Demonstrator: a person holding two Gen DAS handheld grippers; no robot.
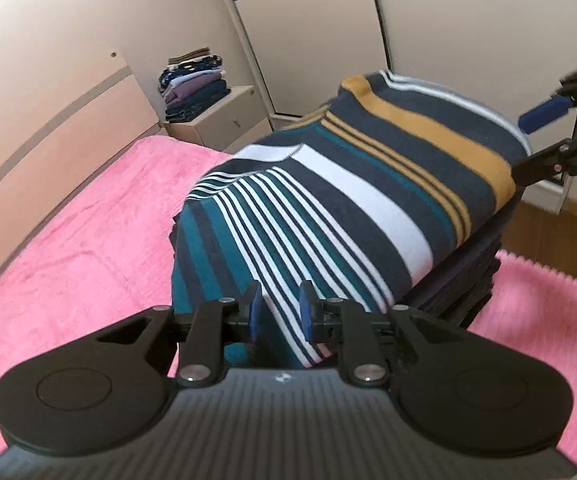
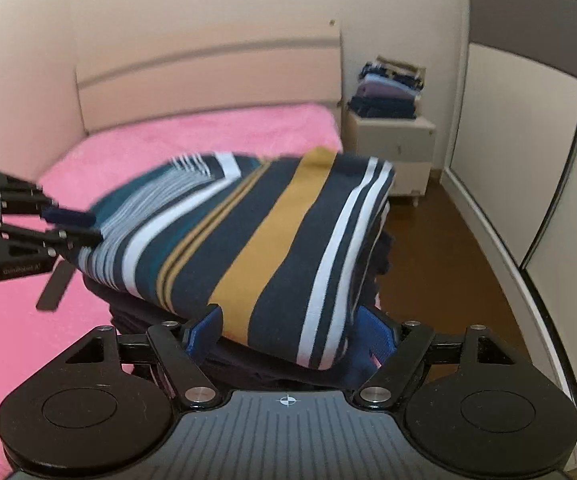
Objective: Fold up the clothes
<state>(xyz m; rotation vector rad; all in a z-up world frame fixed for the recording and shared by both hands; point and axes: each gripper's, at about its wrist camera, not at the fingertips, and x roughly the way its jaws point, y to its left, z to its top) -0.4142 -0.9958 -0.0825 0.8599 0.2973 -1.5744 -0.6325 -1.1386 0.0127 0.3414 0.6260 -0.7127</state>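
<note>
Left tongs [image 1: 279,316] set narrow, blue pads either side of the near edge of the shirt [image 1: 328,200]; whether cloth is truly pinched, impossible to tell, since the pads' tips hide behind the fabric fold. Seen again from the right wrist at 9 o'clock [image 2: 74,226], blurred, fingers close together at the shirt's far edge.

Right tongs [image 2: 288,328] spread wide, straddling the stack's near end; the left pad [image 2: 204,326] half buried under the striped fold, the right pad [image 2: 372,328] showing beside the dark layers. Contact likely but not clear. From the left wrist, visible only at 3 o'clock [image 1: 544,140], cut off by the frame edge.

Shirt folded into a thick block, striped navy, teal, white and mustard, lying on top of dark folded garments [image 2: 136,312] whose colours and count are hard to make out. Whole stack resting on the pink bed cover [image 1: 68,248], toward its edge by the wooden floor [image 2: 448,260].

Further out at 11 o'clock in the left view, a pile [image 1: 194,84] of folded clothes on a nightstand [image 1: 224,118], small and soft in focus.
</note>
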